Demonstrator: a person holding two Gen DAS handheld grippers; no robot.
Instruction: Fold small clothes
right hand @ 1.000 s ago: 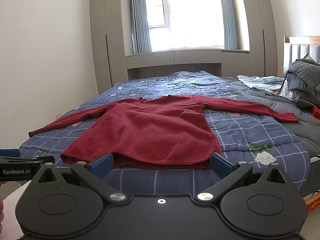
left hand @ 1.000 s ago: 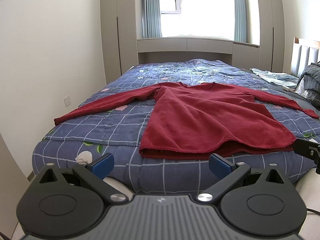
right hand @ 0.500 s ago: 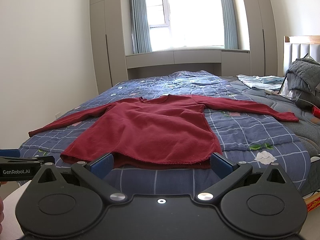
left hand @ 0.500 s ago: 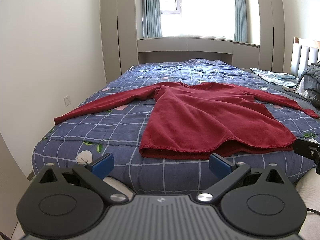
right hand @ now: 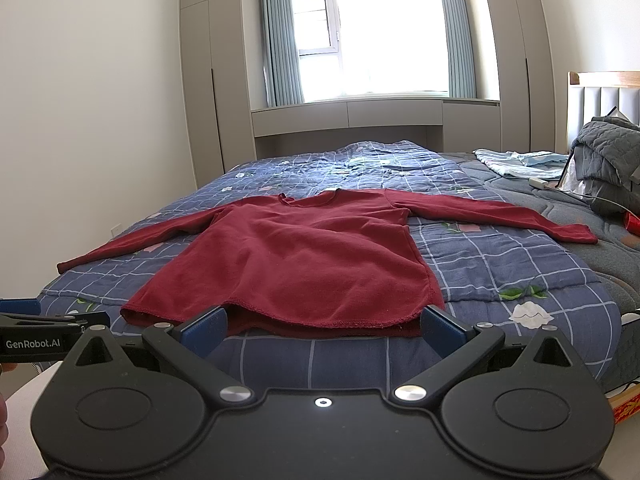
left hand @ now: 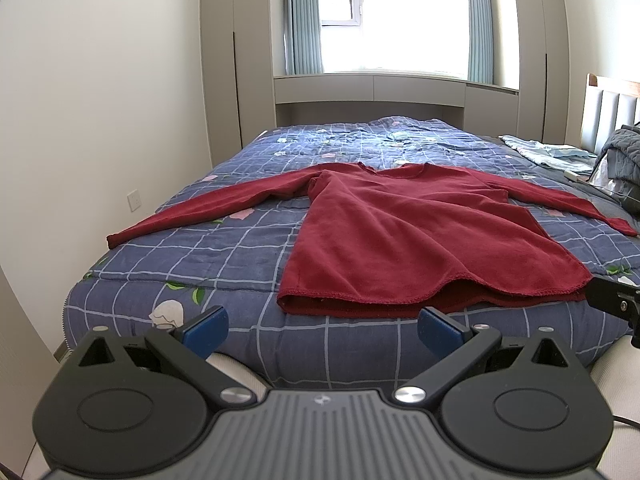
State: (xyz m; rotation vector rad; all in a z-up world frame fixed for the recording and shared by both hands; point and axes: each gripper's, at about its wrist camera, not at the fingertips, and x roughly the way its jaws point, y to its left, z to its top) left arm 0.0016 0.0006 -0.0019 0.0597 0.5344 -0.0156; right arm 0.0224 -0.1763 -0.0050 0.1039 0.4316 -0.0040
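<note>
one red long-sleeved top (left hand: 408, 236) lies flat on the blue checked quilt (left hand: 224, 248) of the bed, near the foot end. its hem faces the cameras and its neckline points away toward the window (right hand: 384, 32), so the body runs lengthwise from the near edge of the bed toward the far wall. its two sleeves stretch out to either side, across the bed, making the widest line of the garment run left to right. the near hem is slightly lifted, showing a second layer beneath.

the left gripper (left hand: 322, 326) hangs in front of the bed edge, its two blue-padded fingers spread wide with nothing between them, apart from the cloth. the right gripper (right hand: 322, 326) sits the same way, fingers spread and empty, just short of the hem.

at the far right of the bed lie one grey folded blanket (right hand: 608, 160) and one pale blue cloth (right hand: 520, 160).
</note>
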